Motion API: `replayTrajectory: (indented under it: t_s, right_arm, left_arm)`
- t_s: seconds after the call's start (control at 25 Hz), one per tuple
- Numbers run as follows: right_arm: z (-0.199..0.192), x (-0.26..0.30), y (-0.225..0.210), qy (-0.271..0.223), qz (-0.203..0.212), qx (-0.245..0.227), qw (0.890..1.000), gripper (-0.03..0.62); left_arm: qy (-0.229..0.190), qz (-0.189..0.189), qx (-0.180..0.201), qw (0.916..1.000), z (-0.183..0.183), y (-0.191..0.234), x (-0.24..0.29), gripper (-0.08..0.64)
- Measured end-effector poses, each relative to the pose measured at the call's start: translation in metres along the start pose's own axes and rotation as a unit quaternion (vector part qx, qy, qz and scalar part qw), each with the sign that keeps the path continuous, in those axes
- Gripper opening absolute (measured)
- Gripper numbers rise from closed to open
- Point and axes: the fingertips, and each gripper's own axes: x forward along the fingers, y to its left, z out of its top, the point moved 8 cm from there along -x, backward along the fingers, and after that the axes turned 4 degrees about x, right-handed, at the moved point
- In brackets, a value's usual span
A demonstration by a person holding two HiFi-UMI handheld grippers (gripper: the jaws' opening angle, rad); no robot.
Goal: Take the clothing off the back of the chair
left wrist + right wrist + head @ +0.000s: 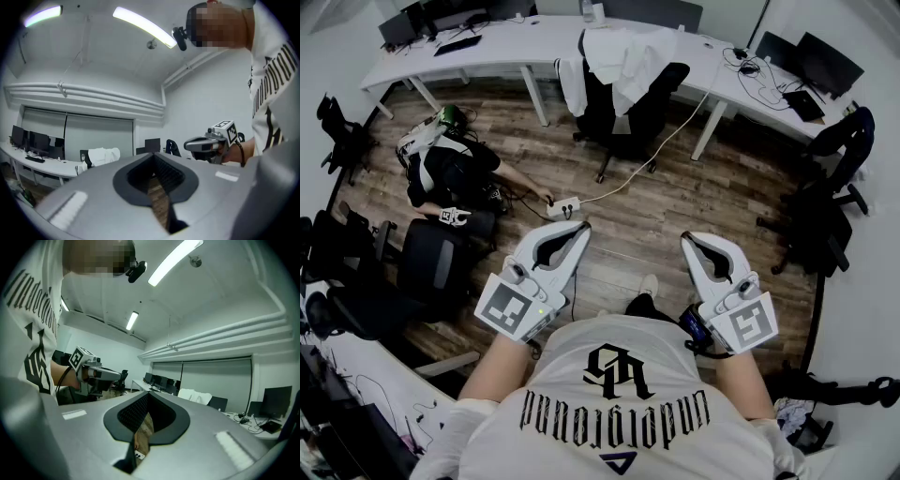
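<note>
Wood floor (694, 202) open | clothing (623, 56) on chair (619, 117) at desk (487, 52) | left hand-held gripper (580, 226), right hand-held gripper (686, 239) closed

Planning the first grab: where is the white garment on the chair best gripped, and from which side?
Grip the white garment at the fold lying over the top of the chair, probably coming from above on the near side: it hangs from that edge, so a lift upward should free it.

White T-shirt (619, 394), black lettering — grey left tongs (577, 226) and right tongs (688, 240), black-lined, with marker cubes (514, 309)
</note>
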Motion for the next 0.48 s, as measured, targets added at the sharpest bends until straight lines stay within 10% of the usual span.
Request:
replayTrajectory:
  t_s: [0.48]
  right_arm:
    - [-0.008,0.02,-0.031,0.001,-0.012,-0.003,1.0,0.005]
  left_arm:
    - [-0.001,-0.01,0.002,0.9999,-0.007,0.013,0.034,0.05]
